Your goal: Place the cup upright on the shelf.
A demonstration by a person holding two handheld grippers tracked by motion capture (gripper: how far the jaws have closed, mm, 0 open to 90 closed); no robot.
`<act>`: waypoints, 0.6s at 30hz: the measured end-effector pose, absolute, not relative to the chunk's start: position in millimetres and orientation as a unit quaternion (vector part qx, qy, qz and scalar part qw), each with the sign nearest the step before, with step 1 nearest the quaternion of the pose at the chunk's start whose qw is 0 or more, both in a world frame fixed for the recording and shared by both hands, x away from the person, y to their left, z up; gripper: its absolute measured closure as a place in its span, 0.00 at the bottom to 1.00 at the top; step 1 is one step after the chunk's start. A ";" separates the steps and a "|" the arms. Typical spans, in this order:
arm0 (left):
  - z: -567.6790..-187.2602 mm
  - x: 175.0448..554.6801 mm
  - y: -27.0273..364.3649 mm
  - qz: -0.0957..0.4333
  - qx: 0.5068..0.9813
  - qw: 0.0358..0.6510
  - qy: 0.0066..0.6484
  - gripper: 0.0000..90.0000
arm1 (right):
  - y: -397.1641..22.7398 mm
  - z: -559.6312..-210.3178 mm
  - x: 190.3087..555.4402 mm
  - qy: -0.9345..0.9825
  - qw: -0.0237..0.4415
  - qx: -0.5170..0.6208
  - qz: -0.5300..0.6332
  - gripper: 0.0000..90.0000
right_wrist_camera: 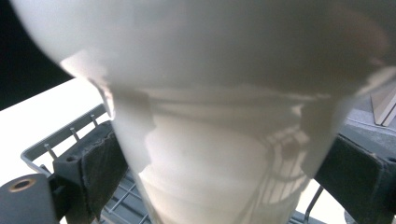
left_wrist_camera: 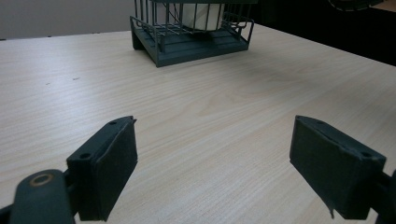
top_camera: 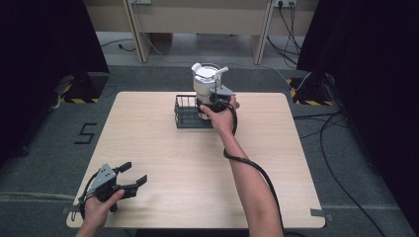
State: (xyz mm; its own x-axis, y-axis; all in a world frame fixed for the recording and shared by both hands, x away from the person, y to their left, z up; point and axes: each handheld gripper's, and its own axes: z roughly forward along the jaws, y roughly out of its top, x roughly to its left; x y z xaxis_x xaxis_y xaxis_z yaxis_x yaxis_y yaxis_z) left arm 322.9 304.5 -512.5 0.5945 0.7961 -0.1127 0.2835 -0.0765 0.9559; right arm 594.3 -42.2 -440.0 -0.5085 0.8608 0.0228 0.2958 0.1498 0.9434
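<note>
Nearest the camera in the high view, the left tool (top_camera: pixel 132 179) is held low over the near left corner of the desk (top_camera: pixel 163 163), gripped by the left hand (top_camera: pixel 99 205); its jaws are spread wide and nothing is held between them, and in the left gripper view both black pads (left_wrist_camera: pixel 109 165) are seen hanging just above bare wood, pointed toward the wire basket (left_wrist_camera: pixel 187 44); the tool appears to be parked there so that the far work is left unobstructed. At the far middle of the desk the dark wire basket (top_camera: pixel 187 114) is set, and a white cup-like container (top_camera: pixel 205 81) is seen in or just over its right part; whether its base rests on the basket floor cannot be told. The right tool (top_camera: pixel 210 104) is brought against the lower body of that container; in the right gripper view the white container (right_wrist_camera: pixel 224 140) is flanked by both pads, seemingly pressed to its sides, so it is judged to be clamped, low down so that the wider upper part stays free. A white, spoon-like piece (top_camera: pixel 221 70) is seen leaning out at the rim; what exactly it is cannot be told. The container is judged to be in the course of being set into or lifted from the basket.
</note>
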 end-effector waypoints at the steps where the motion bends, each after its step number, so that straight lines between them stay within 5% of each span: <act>1: -512.5 323.0 304.5 0.230 0.697 0.558 0.388 0.16 | -42.8 -440.1 593.5 0.704 0.278 0.410 0.509 0.10; 18: -512.3 322.7 303.2 0.231 0.698 0.557 0.386 0.16 | -54.2 -434.5 577.8 0.701 0.281 0.409 0.511 0.11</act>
